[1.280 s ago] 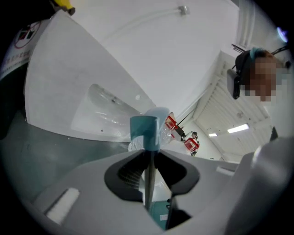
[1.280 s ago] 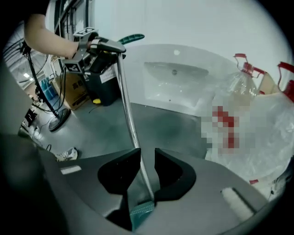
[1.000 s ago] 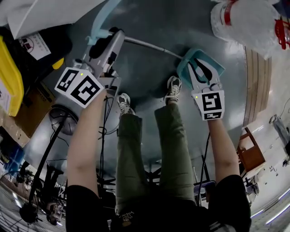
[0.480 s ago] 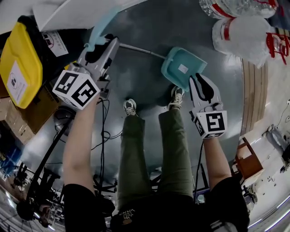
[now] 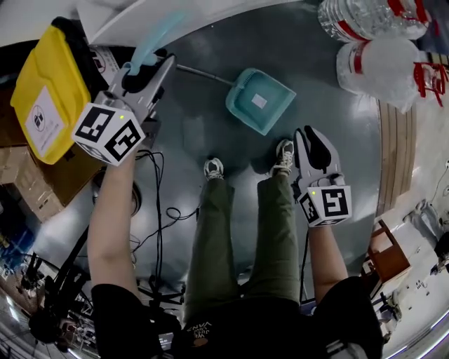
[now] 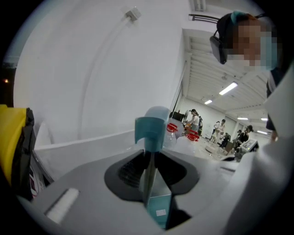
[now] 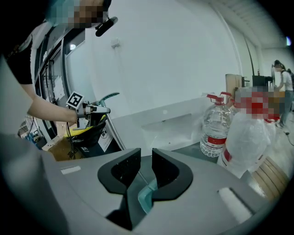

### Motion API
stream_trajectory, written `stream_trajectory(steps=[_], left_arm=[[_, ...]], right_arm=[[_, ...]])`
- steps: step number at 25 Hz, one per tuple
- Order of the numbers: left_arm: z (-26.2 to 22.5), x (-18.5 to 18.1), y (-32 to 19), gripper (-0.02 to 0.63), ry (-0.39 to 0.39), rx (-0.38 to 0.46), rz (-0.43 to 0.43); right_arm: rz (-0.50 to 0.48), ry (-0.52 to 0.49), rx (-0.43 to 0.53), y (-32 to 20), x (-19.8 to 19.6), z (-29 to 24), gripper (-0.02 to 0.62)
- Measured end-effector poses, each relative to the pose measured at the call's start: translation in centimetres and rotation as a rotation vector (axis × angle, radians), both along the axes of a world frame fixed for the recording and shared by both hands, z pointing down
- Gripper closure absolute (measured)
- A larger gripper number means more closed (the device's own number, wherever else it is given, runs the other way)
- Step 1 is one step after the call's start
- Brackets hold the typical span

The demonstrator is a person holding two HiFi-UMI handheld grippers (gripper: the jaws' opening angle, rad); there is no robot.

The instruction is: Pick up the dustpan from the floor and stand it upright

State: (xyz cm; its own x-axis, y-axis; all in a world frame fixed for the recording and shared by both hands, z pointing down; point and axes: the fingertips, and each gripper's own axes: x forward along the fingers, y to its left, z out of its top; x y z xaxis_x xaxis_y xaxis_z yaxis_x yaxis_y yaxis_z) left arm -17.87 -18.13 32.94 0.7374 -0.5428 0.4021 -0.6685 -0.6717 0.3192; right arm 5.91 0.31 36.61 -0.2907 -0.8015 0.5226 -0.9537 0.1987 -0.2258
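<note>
The teal dustpan's pan faces up ahead of the person's shoes, joined by a thin metal rod to a teal handle. My left gripper is shut on that handle at the upper left. In the left gripper view the handle sticks up between the pads of the left gripper, and the pan hangs below. My right gripper is to the right of and nearer than the pan, apart from it. In its own view the right gripper shows a narrow empty gap, with the pan far beneath.
A yellow bag and a cardboard box stand at the left. Large water bottles fill the upper right, beside a wooden slatted board. Cables trail over the grey floor. A white panel runs along the top.
Both grippers have risen. The pan, which lay at the right gripper's jaws, now sits apart from them, farther up and left. The left gripper keeps the handle.
</note>
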Motion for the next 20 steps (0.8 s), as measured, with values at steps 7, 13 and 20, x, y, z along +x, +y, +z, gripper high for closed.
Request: stream_trajectory(steps=[7,13,20], left_arm=[[-1.9,-2.6,-1.8,0.466,-0.109,0.075,0.069],[-2.6,-3.5,-3.0,0.466,-0.21,0.146,0.156],[-2.7,-4.3,-3.5,0.468,-0.365,0.243,0.297]], right_arm=[[0.015,-0.01,0.006,-0.1,-1.9,-1.3,0.52],[0.025,-0.024,0.006,0.3,-2.9,-1.3,0.52],[0.021,-0.032,0.008,0.5,-3.7,-1.5,0.52]])
